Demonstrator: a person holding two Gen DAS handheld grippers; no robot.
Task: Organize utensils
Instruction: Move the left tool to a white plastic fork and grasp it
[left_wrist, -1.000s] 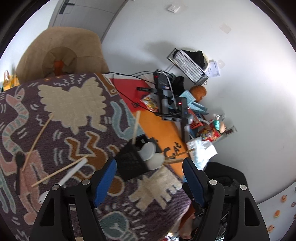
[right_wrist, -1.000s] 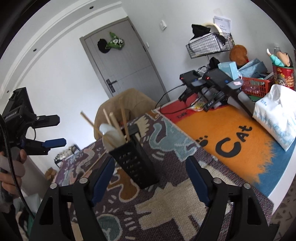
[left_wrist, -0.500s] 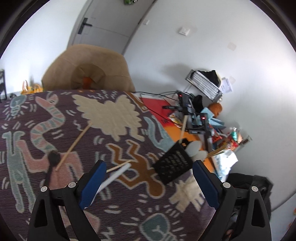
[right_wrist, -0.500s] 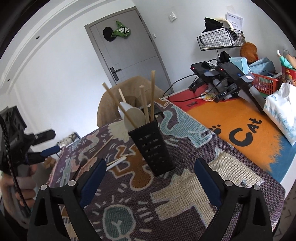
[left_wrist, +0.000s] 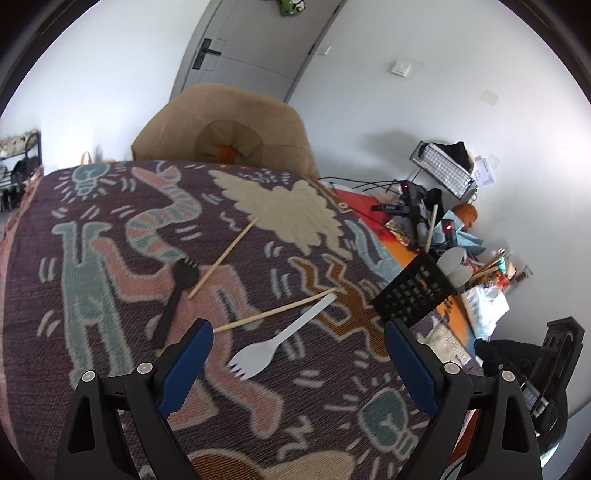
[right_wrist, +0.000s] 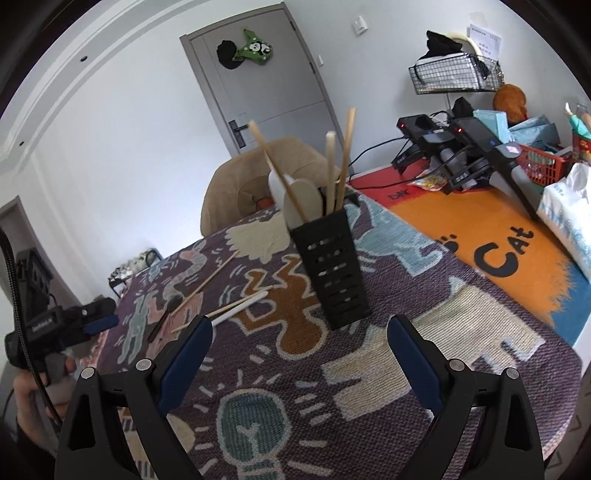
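A white plastic fork lies on the patterned cloth just ahead of my left gripper. Its jaws are closing, with nothing pressed between them. Beside the fork lie a black fork and two wooden chopsticks. The black slotted holder stands upright, holding several chopsticks and white spoons. My right gripper is open just in front of the holder, not touching it. The left gripper's fingers show at the far left of the right wrist view.
A tan chair stands behind the table. Black charging gear, a red basket, a tissue pack and a wire basket crowd the orange mat on the right. The cloth's edge falls away near right.
My left gripper swung away from the holder, down toward the loose forks and chopsticks. My right gripper drew back from the holder, which went from tilted to upright. Both jaws widened.
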